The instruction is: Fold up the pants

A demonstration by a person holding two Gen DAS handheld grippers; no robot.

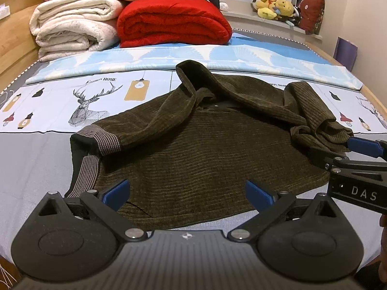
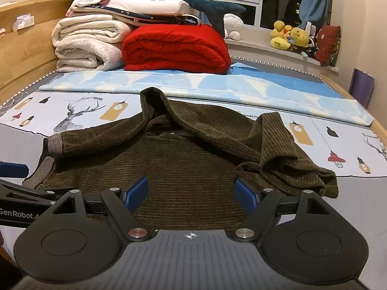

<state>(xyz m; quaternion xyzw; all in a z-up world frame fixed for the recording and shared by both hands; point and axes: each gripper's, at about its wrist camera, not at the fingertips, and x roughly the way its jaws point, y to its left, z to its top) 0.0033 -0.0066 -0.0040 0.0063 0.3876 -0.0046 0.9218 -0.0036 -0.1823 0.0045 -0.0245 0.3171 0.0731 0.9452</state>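
Dark olive corduroy pants (image 1: pixel 198 149) lie crumpled on the bed, also in the right wrist view (image 2: pixel 191 164). One leg with a grey striped cuff (image 1: pixel 106 140) lies folded across the body toward the left; the other leg is bunched at the right (image 1: pixel 319 125). My left gripper (image 1: pixel 187 194) is open and empty, hovering over the near edge of the pants. My right gripper (image 2: pixel 192 193) is open and empty over the near right part; it shows at the right edge of the left wrist view (image 1: pixel 358 149).
Folded white blankets (image 1: pixel 72 29) and a red blanket (image 1: pixel 174 21) are stacked at the head of the bed. A light blue folded sheet (image 1: pixel 193 58) lies behind the pants. Plush toys (image 1: pixel 275 4) sit on the window ledge. A wooden bed frame (image 1: pixel 14 38) runs along the left.
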